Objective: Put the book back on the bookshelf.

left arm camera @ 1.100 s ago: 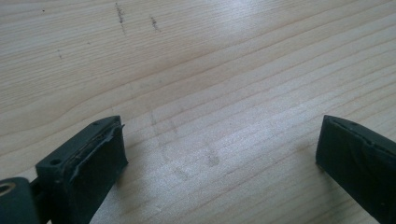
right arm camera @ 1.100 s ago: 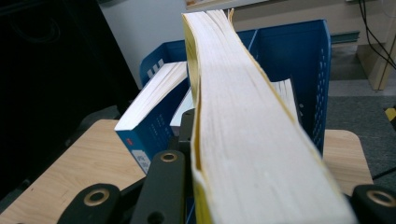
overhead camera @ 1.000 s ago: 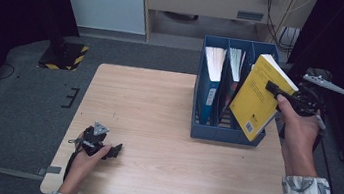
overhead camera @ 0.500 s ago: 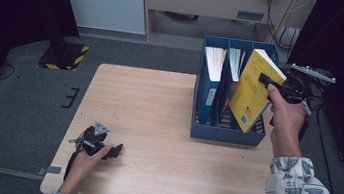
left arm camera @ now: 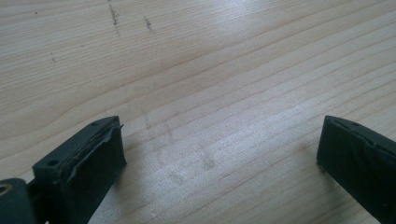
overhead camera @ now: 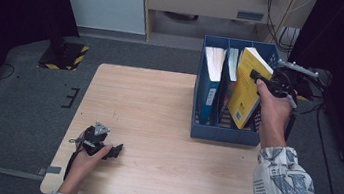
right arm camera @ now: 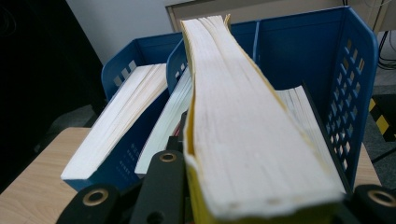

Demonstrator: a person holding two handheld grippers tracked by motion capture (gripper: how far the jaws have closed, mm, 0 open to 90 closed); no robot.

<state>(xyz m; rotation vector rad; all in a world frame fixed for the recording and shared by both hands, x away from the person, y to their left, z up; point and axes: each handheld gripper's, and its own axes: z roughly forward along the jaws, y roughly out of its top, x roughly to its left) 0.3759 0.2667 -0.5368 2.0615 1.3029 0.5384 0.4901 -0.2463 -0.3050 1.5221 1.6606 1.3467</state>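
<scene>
A: We have the yellow book (overhead camera: 245,86) clamped in our right gripper (overhead camera: 258,79), jaws pressed on both covers near its top corner. In the right gripper view its page block (right arm camera: 243,126) runs straight away from us between the jaws.

B: Where is it against the blue file rack (overhead camera: 225,133)?

A: The rack stands at the right edge of the tabletop (overhead camera: 156,125), nearer the far right corner. The book hangs tilted over the rack's right-hand compartment, its lower end down inside the rack and its upper end leaning toward our right hand (overhead camera: 272,102).

B: Is it resting on the rack floor?

A: We cannot tell; the front wall hides the bottom edge.

B: What else is in the rack?

A: A blue-covered book (overhead camera: 210,82) stands upright in the left compartment, and a white-paged one (overhead camera: 232,64) just beside the yellow book in the middle. In the right gripper view more pages (right arm camera: 303,109) lie against the perforated right wall.

B: And our left gripper (overhead camera: 115,150)?

A: It lies on the tabletop close to the near left corner, our left hand (overhead camera: 86,159) on it. Its jaws stand wide apart with bare wood grain between them, gripping nothing
</scene>
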